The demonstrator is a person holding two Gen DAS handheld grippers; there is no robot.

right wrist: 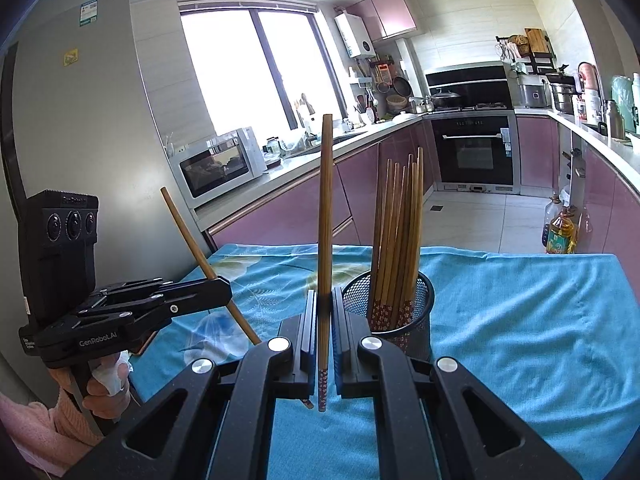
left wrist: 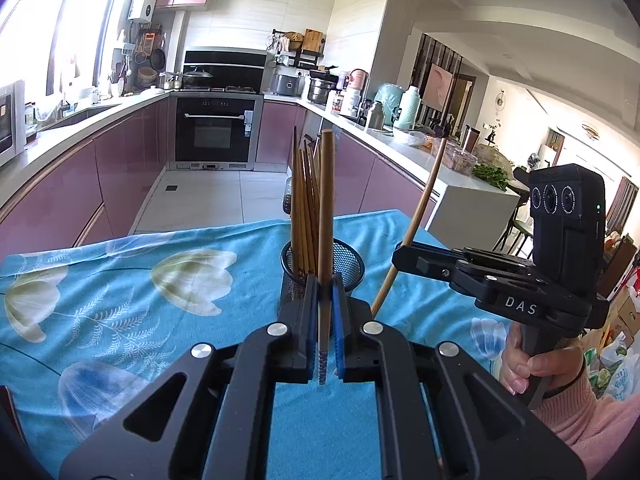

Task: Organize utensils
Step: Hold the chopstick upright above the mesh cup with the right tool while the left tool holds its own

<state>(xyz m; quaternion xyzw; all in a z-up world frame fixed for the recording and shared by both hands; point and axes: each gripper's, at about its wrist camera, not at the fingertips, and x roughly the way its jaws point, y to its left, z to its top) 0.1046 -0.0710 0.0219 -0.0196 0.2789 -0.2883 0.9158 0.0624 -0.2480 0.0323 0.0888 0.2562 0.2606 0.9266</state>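
Each gripper's fingers [left wrist: 307, 320] pinch one upright chopstick [left wrist: 326, 240] beside the mesh holder [left wrist: 348, 264].

blue floral tablecloth [left wrist: 120, 280], oven [left wrist: 216, 130], microwave [right wrist: 222, 162], oil bottle [right wrist: 562, 232]

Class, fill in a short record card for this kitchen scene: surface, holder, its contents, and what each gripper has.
surface: table under a blue floral cloth
holder: black mesh cup, upright on the cloth
contents: bundle of chopsticks standing in the cup
left gripper: shut on one chopstick, held upright
right gripper: shut on another chopstick, held upright
still to do: both held chopsticks are outside the cup
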